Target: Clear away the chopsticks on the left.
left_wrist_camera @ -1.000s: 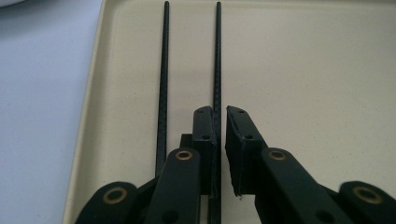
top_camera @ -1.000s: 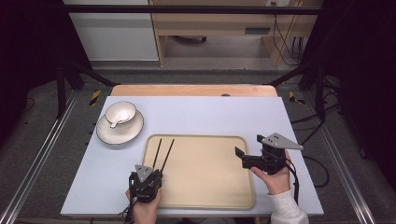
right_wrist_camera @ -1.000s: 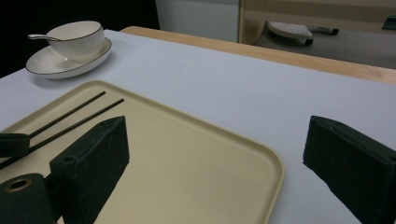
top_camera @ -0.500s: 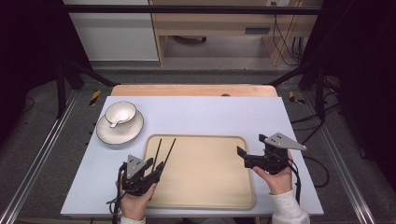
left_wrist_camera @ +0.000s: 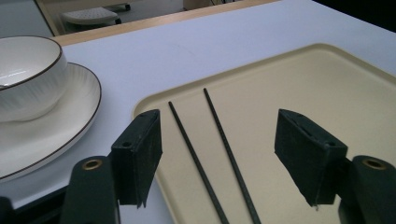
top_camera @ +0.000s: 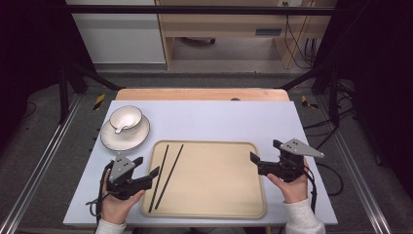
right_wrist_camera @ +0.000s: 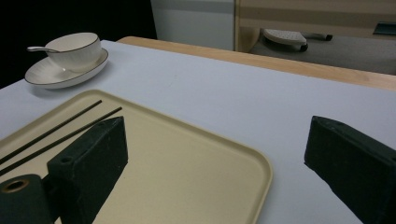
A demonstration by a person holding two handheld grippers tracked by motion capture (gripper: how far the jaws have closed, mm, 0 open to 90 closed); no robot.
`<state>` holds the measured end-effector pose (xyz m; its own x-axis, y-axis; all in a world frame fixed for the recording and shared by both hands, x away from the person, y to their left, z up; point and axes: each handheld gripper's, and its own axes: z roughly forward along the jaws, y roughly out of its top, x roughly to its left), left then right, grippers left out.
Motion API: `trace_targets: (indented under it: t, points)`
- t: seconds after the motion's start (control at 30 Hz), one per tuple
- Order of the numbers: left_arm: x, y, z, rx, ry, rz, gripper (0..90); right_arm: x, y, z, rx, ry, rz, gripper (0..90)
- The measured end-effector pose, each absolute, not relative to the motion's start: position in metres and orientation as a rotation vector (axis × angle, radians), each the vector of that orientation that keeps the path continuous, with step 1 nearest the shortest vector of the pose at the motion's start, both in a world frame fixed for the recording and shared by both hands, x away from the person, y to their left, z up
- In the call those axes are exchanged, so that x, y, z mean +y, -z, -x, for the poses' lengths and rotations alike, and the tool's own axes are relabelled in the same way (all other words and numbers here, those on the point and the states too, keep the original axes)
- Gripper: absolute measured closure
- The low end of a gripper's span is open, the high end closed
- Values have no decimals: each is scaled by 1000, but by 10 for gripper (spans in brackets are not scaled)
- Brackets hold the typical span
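On the tray's [top_camera: 214, 195] left edge lie the chopsticks [top_camera: 168, 168], framed by my spread left claw [top_camera: 148, 176]; I judge this the approach, needing descent and squeeze. My right claw [top_camera: 258, 163] waits open.

The left hand-held gripper [top_camera: 151, 171] has moved left off the tray's [top_camera: 219, 209] near edge — its open jaws now point toward the chopsticks [top_camera: 167, 174].

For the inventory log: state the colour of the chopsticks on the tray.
Black chopsticks, clearest in the left gripper view.
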<state>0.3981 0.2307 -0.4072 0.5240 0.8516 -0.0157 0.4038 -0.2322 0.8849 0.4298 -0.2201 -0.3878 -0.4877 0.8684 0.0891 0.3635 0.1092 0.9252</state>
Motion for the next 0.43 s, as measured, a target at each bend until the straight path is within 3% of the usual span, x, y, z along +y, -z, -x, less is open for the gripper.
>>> trace_targets:
  t: [0.43]
  points:
    - [267,420,-401,1074,-612,-1823,244,-222,396,-435,1922,-1354,-1211,62]
